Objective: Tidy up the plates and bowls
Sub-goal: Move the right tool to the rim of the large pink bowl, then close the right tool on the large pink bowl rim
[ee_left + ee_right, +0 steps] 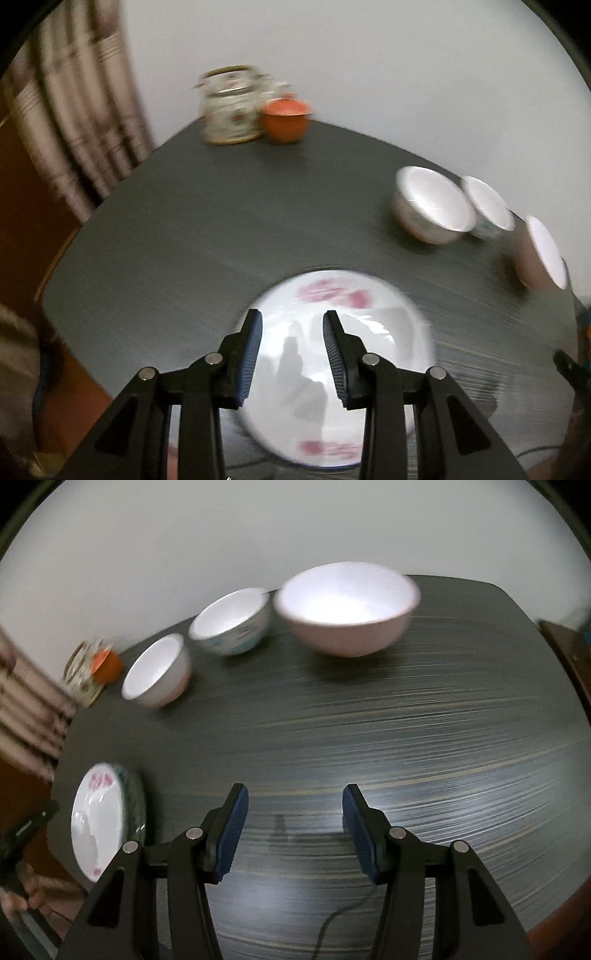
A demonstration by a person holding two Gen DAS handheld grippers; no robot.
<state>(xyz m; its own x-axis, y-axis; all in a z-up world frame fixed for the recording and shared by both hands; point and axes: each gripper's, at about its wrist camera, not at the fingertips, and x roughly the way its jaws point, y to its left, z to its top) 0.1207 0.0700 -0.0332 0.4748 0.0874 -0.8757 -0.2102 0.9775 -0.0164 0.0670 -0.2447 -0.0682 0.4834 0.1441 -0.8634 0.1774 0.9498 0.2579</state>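
A white plate with pink flowers [388, 332] lies on the dark table, just under my open, empty left gripper [292, 320]. In the right wrist view the same plate [96, 812] rests on a green-rimmed plate [136, 794] at the table's left edge. Three bowls stand in a row at the back: a small white one [157, 672], a blue-patterned one [231, 626] and a large pink one [347, 607]; they also show in the left wrist view [430, 203]. My right gripper [295, 794] is open and empty above bare table.
A patterned tin [229, 107] and an orange lidded cup [286, 120] stand at the far corner of the dark wood-grain table [406, 738]. A curtain [74, 110] hangs at the left. A cable [332, 919] lies near the front edge.
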